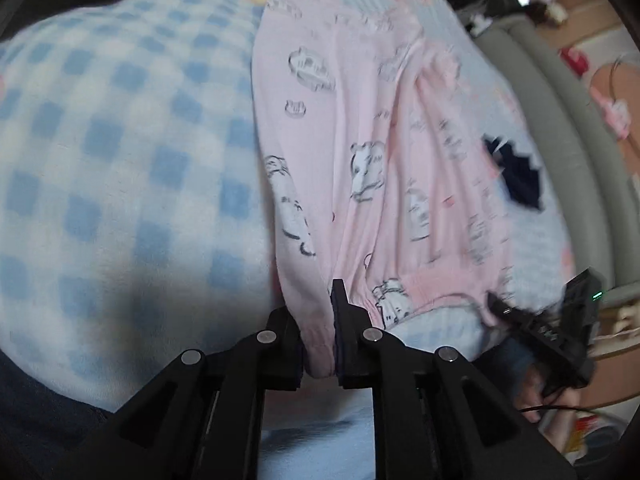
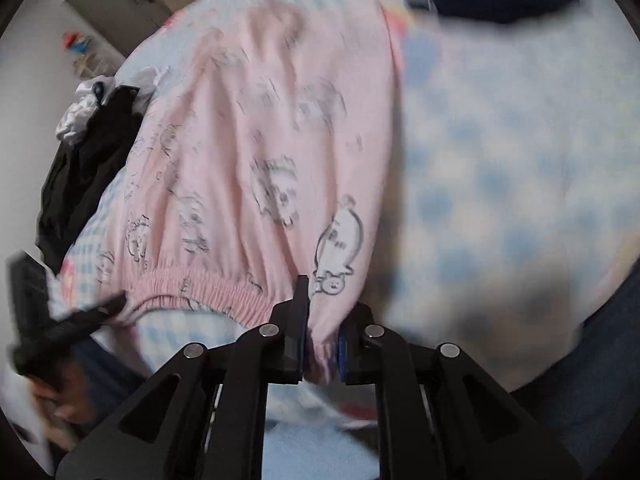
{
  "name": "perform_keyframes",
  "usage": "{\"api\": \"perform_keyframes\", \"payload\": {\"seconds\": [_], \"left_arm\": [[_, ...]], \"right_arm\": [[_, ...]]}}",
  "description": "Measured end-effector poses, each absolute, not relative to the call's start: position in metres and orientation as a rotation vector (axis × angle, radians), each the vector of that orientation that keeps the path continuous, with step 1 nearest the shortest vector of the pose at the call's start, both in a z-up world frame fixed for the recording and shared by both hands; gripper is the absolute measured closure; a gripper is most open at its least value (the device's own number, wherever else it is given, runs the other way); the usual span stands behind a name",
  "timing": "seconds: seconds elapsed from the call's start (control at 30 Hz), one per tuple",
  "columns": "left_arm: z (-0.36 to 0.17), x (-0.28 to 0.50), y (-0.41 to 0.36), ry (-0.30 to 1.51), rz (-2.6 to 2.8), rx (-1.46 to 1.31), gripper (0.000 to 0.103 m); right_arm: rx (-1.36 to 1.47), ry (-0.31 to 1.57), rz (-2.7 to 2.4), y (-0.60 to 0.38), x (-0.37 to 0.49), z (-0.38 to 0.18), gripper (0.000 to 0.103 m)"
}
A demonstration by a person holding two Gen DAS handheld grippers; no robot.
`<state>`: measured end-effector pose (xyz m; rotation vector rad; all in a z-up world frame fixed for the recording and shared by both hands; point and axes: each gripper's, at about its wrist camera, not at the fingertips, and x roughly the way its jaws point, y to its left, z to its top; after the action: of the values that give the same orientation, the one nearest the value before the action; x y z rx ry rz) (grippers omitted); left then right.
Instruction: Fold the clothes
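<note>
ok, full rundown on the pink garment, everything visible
The pink garment is soft, thin-looking knit with a grey-and-white cartoon animal print and a gathered elastic waistband. It lies spread and wrinkled over the blue-checked blanket, waistband end nearest the cameras. The left gripper and right gripper each have jaws shut on a waistband corner. Motion blur hides finer detail.

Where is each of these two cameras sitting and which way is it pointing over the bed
Left wrist: sits on the left gripper, looking forward along its fingers over the pink pyjama bottoms and a blue checked blanket; the right gripper shows at right.
Right wrist: sits on the right gripper, looking along the same pink garment; the left gripper and a hand show at left.
Shared: both see the pyjama bottoms, each gripper shut on its waistband end, the blanket and a dark garment.
</note>
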<state>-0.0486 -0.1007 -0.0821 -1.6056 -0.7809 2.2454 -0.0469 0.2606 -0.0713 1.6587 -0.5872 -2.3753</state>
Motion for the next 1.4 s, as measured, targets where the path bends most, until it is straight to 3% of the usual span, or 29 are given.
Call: {"api": "perform_keyframes", "payload": {"seconds": [0.03,0.1,0.13,0.2,0.33,0.37,0.4,0.43,0.5,0.63,0.73,0.87,1.0,1.27,1.4], "left_arm": [[-0.075,-0.049,-0.106,-0.794,2.257,-1.565,0.081],[-0.063,-0.052,-0.118,-0.808,2.297,-1.492,0.052],[-0.064,-0.057,-0.124,-0.818,2.302,-1.488,0.052],[-0.073,-0.068,-0.133,-0.863,2.271,-1.501,0.054],[-0.095,-0.081,-0.128,-0.908,2.208,-1.522,0.054],[-0.097,-0.083,-0.125,-0.902,2.207,-1.524,0.059],[-0.094,-0.084,-0.123,-0.868,2.250,-1.525,0.079],[-0.090,-0.083,-0.121,-0.836,2.289,-1.524,0.089],[-0.084,-0.075,-0.120,-0.803,2.334,-1.501,0.098],[-0.065,-0.057,-0.126,-0.726,2.441,-1.462,0.099],[-0.082,-0.052,-0.140,-0.764,2.407,-1.553,0.098],[-0.087,-0.055,-0.142,-0.763,2.343,-1.577,0.090],[-0.063,-0.075,-0.155,-0.721,2.390,-1.505,0.070],[-0.034,-0.182,-0.145,-0.480,2.538,-1.449,0.070],[-0.039,-0.250,-0.141,-0.417,2.600,-1.476,0.069]], "right_arm": [[1.637,-0.602,-2.379,0.264,-0.046,-0.066,0.089],[1.584,-0.609,-2.407,0.271,-0.046,-0.054,0.074],[1.543,-0.583,-2.448,0.275,-0.046,-0.046,0.071],[1.513,-0.557,-2.481,0.282,-0.051,-0.042,0.071],[1.539,-0.674,-2.375,0.290,-0.076,-0.068,0.068],[1.540,-0.704,-2.348,0.290,-0.082,-0.075,0.068],[1.545,-0.730,-2.327,0.291,-0.087,-0.081,0.069],[1.539,-0.750,-2.322,0.292,-0.090,-0.083,0.072],[1.511,-0.763,-2.346,0.293,-0.090,-0.079,0.096],[1.453,-0.677,-2.452,0.288,-0.073,-0.058,0.101],[1.464,-0.628,-2.521,0.297,-0.058,-0.055,0.101],[1.561,-0.698,-2.435,0.309,-0.061,-0.083,0.100],[1.441,-0.674,-2.464,0.317,-0.072,-0.048,0.079],[1.267,-0.460,-2.420,0.273,-0.143,0.020,0.077],[1.248,-0.326,-2.373,0.221,-0.198,0.026,0.073]]}}
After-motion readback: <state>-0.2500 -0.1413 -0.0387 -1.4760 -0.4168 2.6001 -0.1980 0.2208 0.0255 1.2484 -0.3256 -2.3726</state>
